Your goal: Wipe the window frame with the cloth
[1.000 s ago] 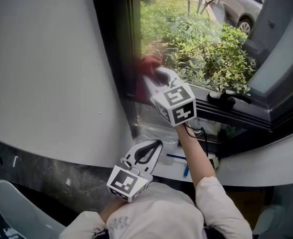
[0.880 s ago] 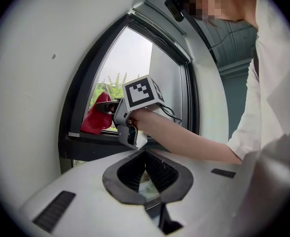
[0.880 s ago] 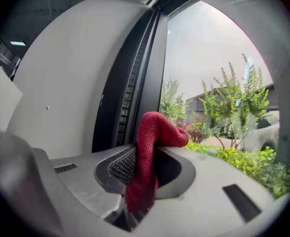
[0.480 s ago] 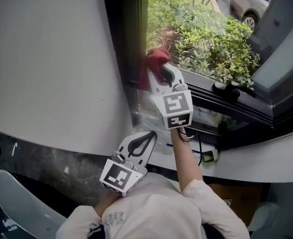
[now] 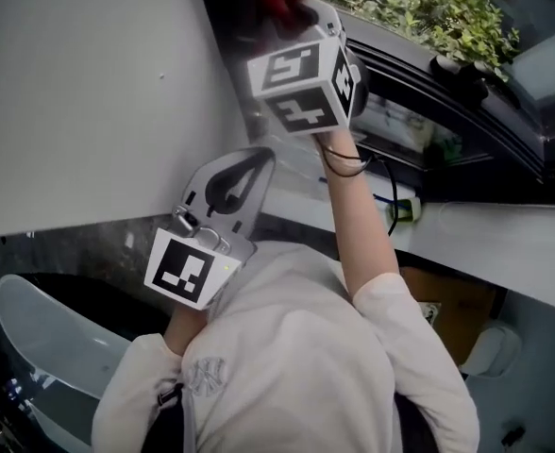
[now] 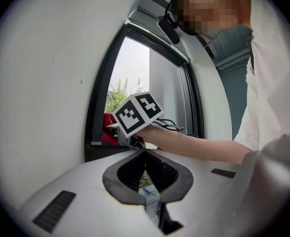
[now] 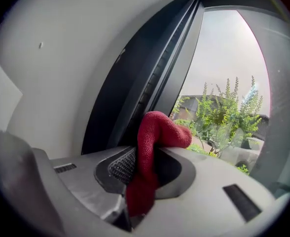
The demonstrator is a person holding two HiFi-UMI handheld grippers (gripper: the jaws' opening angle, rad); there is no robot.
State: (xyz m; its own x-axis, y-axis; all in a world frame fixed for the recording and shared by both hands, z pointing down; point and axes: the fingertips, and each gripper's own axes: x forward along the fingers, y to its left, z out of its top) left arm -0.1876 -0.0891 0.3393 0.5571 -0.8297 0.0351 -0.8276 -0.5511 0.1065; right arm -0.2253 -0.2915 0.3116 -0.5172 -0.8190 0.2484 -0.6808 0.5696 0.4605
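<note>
Right tool (image 7: pixel 144 154) pinches red cloth (image 7: pixel 157 130), seemingly touching the window frame (image 7: pixel 140 83).

A white short-sleeved T-shirt (image 5: pixel 287 347) bears a small grey emblem (image 5: pixel 202 377). The left tongs (image 5: pixel 257 159) and the right tongs (image 5: pixel 301 12) share one design: a broad, rounded shell of pale grey plastic. In each, two jaws frame a teardrop-shaped opening rimmed in dark rubber. Ridged black pads (image 7: pixel 121 166) line the inside of the jaws, and narrow dark slots (image 7: pixel 241 201) mark the shell. At the back of each sits a white cube printed with black square markers, the left cube (image 5: pixel 185 272) and the right cube (image 5: pixel 301 78). A thin black cable (image 5: pixel 339 163) loops below the right cube.
</note>
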